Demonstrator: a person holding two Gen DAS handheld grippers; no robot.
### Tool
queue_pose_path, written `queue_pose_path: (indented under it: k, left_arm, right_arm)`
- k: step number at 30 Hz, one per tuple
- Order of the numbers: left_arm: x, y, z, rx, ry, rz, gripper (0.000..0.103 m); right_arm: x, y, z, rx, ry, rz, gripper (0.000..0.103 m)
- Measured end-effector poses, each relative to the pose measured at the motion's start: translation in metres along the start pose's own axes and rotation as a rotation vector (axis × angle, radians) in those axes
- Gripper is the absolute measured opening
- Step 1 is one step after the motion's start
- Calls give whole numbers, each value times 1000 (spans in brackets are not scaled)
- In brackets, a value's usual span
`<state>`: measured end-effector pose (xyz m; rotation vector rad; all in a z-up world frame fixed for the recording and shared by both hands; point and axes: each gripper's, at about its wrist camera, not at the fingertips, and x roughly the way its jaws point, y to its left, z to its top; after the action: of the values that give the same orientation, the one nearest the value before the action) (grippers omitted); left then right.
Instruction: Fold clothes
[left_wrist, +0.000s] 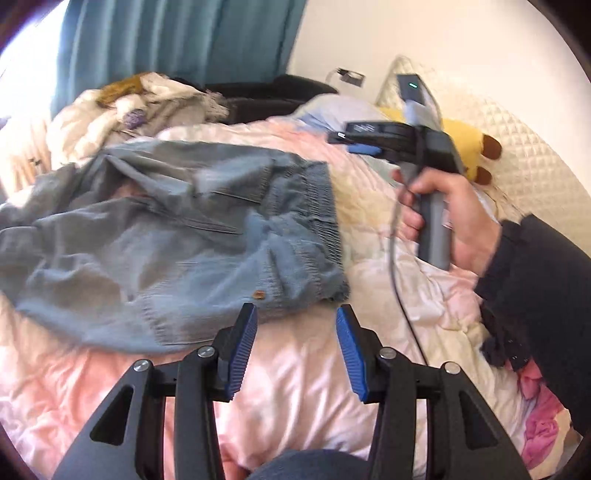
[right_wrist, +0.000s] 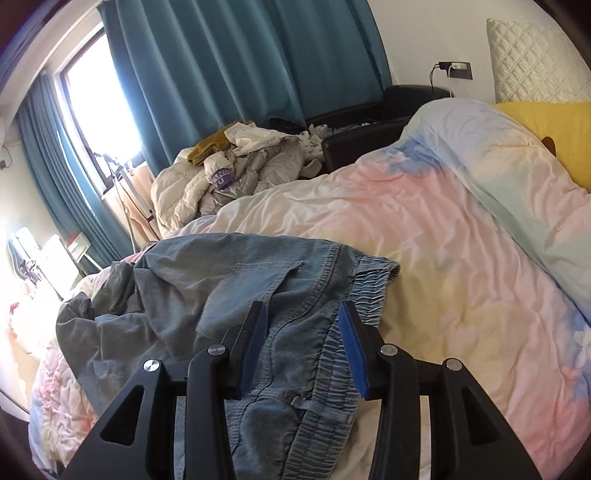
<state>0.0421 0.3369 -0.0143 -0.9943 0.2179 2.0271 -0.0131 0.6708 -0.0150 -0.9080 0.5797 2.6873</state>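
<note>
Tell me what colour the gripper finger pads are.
Blue, ribbed pads on black fingers; clearest in the left wrist view.

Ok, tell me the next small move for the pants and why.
Probably lower the right hand-held gripper and close it on the elastic waistband. It is open with the band lying between its fingers, the blue pants lie crumpled on the duvet, and the left hand-held gripper is open, off the fabric.
</note>
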Motion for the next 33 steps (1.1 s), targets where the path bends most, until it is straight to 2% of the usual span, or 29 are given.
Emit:
queue_pose_path:
  k: [13,18,27,33]
  left_arm:
    - [-107,84,-26,-158,-140,301,46]
    - [-147,113,-42,-212,-179,376,46]
    - [-202,158,-78,-294,-233,479,46]
    - [-215,193,-104,-344,-220,545,46]
  right_arm:
    - [-68,124,-33,-98,-9,154,41]
    - [-86,176,-49,-131,-7,215,41]
    - [-94,272,-89,-232,13,295,41]
    - [-72,330,-116,-293,61,328,41]
